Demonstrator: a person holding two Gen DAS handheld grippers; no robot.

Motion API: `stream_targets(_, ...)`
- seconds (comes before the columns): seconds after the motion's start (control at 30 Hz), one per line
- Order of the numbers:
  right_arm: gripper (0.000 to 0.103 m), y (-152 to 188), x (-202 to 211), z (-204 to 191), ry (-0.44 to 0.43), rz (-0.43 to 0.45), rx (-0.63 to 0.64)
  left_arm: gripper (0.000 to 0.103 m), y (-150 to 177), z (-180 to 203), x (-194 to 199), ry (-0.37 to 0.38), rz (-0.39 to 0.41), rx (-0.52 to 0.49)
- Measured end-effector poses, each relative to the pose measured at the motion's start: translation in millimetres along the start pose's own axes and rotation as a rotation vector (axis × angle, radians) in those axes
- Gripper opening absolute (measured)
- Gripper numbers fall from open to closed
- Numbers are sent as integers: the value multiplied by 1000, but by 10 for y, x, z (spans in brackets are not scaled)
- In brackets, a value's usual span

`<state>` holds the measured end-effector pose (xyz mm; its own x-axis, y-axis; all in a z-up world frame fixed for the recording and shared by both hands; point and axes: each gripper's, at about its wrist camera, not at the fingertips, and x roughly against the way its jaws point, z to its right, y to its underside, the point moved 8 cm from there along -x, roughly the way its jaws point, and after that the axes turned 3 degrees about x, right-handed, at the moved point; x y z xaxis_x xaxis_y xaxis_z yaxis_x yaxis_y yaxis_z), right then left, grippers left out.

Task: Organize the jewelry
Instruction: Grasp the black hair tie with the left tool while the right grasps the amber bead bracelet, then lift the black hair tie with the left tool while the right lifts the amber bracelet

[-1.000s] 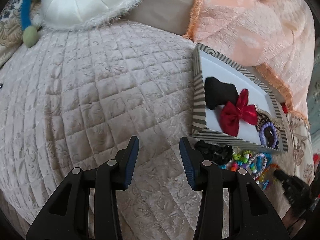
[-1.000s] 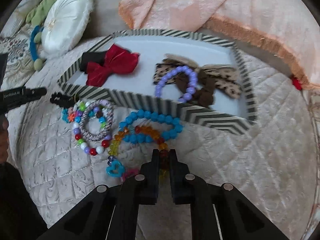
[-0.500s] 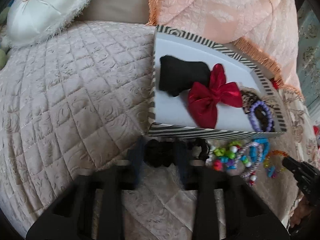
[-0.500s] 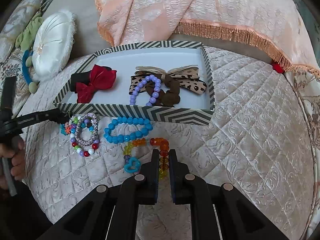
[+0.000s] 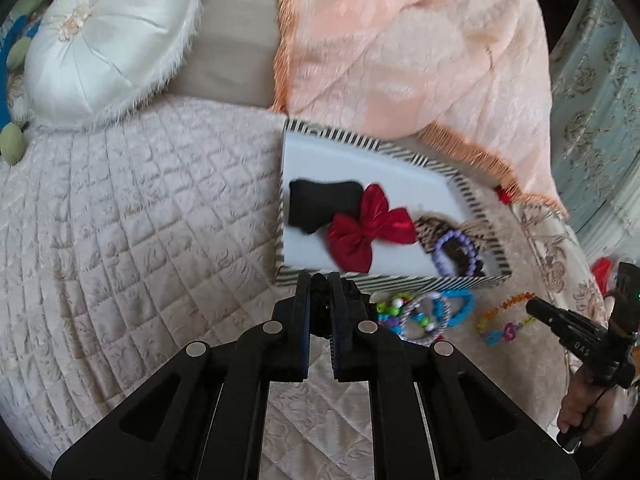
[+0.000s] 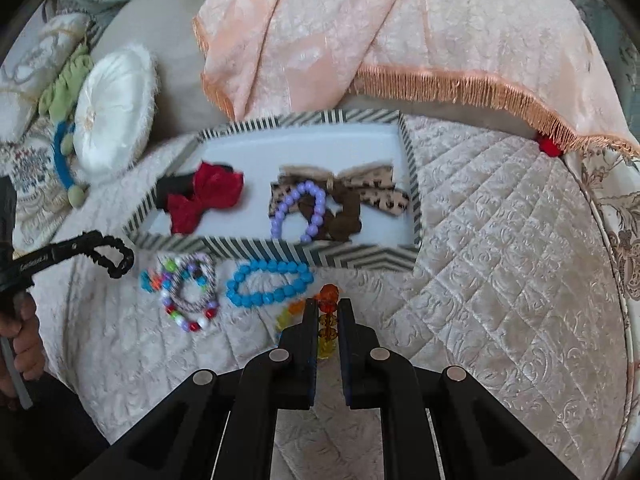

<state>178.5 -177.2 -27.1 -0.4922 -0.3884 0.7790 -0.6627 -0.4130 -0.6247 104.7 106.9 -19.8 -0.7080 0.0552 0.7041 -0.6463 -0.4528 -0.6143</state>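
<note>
The left gripper (image 5: 319, 280) has its jaws clamped on a black scrunchie (image 6: 116, 258), mostly hidden between them in its own view, just short of the striped tray (image 5: 392, 280). The right gripper (image 6: 328, 308) jaws pinch an orange-and-yellow bead bracelet (image 6: 329, 298), its lower part hidden behind them. To their left a blue bead bracelet (image 6: 268, 283) lies on the bed quilt (image 6: 500, 280). Motion blur softens the tray's contents.
</note>
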Motion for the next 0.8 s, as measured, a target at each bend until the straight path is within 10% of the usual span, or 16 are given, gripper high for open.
stream_targets(0.8,8,-77,213,-98,1,58,13,6,61,196,70,-127,14,-98)
